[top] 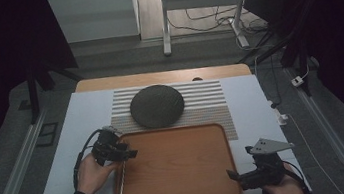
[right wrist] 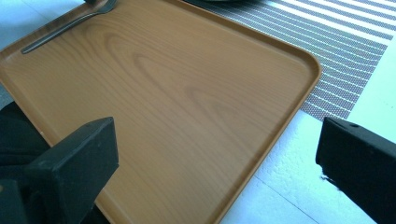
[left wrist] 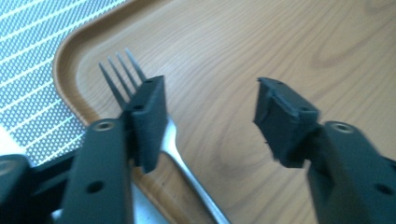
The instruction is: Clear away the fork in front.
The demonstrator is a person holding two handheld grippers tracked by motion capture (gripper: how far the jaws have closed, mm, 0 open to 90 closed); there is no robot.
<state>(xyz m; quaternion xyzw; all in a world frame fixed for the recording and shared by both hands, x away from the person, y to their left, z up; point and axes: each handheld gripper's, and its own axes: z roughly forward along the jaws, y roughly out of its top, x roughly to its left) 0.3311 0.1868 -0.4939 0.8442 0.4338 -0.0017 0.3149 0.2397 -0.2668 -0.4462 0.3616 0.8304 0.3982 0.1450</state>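
The fork (left wrist: 187, 172) lies on the tray (top: 179, 166) along its left rim, under the left tool (top: 128, 152), whose jaws stand apart, holding nothing.

The left hand-held gripper (left wrist: 210, 116) is hovering over the wooden tray (left wrist: 280, 42) with its jaws standing apart. A metal fork (left wrist: 175, 149) is lying on the tray near its rounded corner, just beside one jaw, tines pointing toward the striped mat (left wrist: 28, 60).
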